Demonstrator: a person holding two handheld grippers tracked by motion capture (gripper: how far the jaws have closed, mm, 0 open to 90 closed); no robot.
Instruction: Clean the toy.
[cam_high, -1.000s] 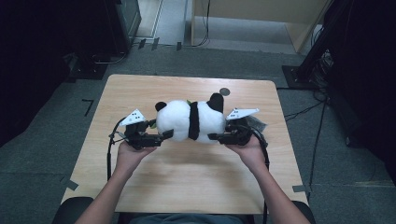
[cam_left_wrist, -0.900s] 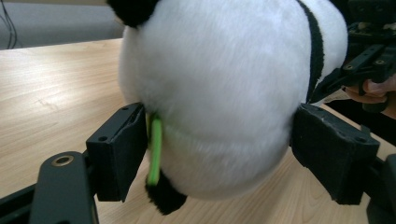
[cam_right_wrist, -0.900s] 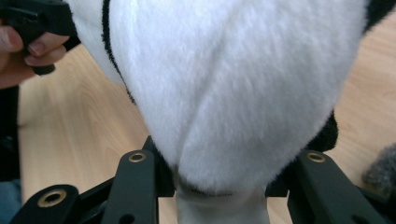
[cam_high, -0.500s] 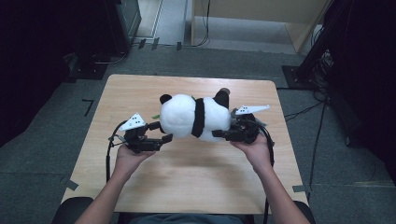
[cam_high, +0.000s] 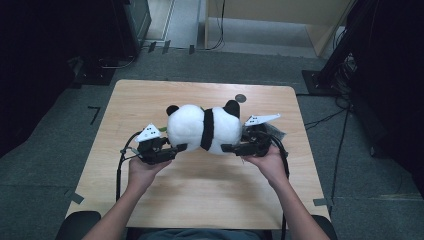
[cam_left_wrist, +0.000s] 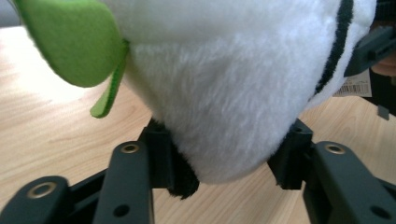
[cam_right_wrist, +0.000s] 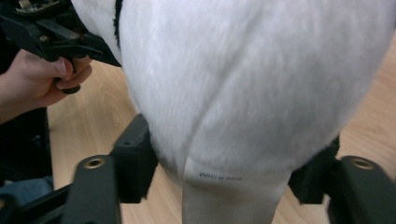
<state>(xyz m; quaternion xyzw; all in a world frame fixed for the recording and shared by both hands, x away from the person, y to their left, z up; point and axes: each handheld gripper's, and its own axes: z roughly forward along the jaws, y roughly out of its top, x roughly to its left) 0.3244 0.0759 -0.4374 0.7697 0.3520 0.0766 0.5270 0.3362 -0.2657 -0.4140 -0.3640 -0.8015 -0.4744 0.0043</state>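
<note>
A light wooden table (cam_high: 200, 195) stands on grey carpet in a dark room; the plush panda (cam_high: 204, 128) lies lengthwise left-to-right, ears away from the person; left gripper (cam_high: 172, 150) and right gripper (cam_high: 231, 148) each clamp one end.

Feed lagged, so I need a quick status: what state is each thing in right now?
Panda: held between both grippers, one at each end, lying sideways over the table.
Left gripper: jaws shut on panda's white fur.
Right gripper: jaws shut on panda, its sewn tag hanging between them.
Green leaf: attached to panda, hanging free.
</note>
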